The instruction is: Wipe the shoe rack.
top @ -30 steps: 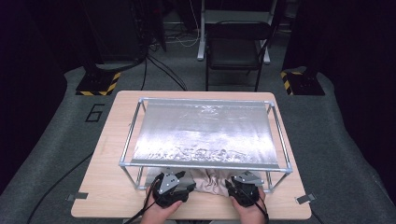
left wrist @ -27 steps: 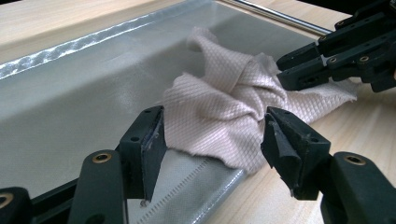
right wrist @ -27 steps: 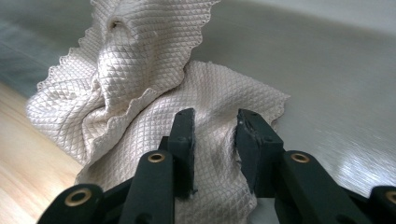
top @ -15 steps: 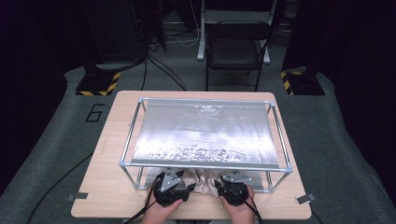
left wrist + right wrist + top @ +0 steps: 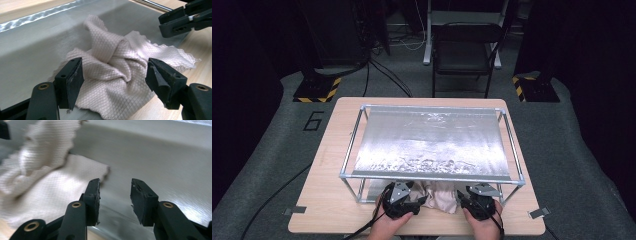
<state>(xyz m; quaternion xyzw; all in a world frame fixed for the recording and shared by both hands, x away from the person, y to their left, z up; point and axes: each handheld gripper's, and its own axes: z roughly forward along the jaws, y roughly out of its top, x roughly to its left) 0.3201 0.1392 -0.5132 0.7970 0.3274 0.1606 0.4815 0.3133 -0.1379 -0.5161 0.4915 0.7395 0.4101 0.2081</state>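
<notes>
A crumpled pale pink waffle-weave cloth [image 5: 117, 67] lies at the near edge of the wooden table [image 5: 332, 210], partly on the metal sheet under the silver rack [image 5: 432, 142]. The left gripper [image 5: 115, 77] has just been opening; its jaws stand wide on either side of the cloth, gripping nothing. The right gripper [image 5: 115, 195], also just opening, is parted and empty beside the cloth's edge.

We find the high view dim at its edges, the surrounding floor falling to near black, while the table [image 5: 332, 210] is evenly lit from above. Glare streaks the metal sheet [image 5: 432, 142] toward its near edge. The left gripper view is sharp on the cloth [image 5: 117, 67], its far background soft. The right gripper view is blurred, perhaps by motion; the cloth there lacks detail, with a bright reflection at the sheet's lower right.
</notes>
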